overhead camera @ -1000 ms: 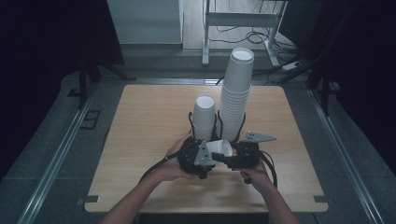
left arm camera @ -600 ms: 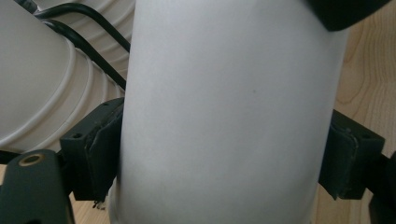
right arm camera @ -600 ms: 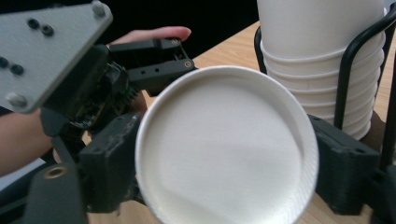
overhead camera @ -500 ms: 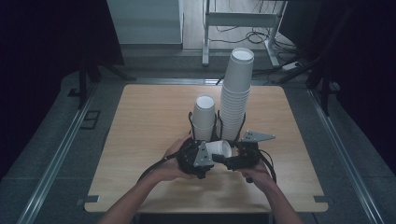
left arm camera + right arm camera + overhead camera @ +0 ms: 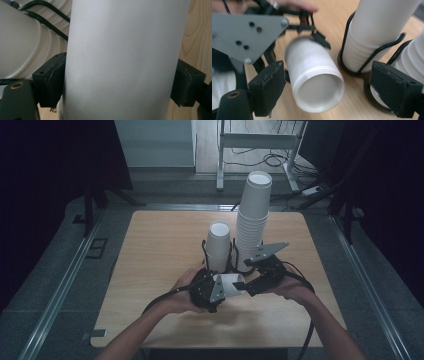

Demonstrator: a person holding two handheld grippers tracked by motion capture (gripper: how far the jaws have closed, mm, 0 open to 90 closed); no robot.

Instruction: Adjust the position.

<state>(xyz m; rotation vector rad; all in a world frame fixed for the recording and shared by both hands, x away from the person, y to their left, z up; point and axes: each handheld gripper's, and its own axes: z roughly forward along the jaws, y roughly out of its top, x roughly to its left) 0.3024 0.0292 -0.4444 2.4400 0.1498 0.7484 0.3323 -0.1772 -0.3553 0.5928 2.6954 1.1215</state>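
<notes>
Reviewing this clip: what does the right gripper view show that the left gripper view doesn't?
Right gripper view: the held cup's open mouth, the left gripper's grey plate, and its own jaws standing apart, having just opened, clear of the cup. Left gripper view: both jaws pressed against the cup's wall. Shared: that cup, the cup stacks and the wooden table.

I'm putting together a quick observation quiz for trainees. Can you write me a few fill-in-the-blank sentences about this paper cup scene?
1. The left gripper holds a white paper cup lying on its ____.
2. The right gripper's fingers stand ____ around the cup's rim.
3. Of the two cup stacks, the taller stack stands to the ____ of the short stack in the high view.
4. The table top is made of ____.

Missing words: side; open; right; wood
</notes>
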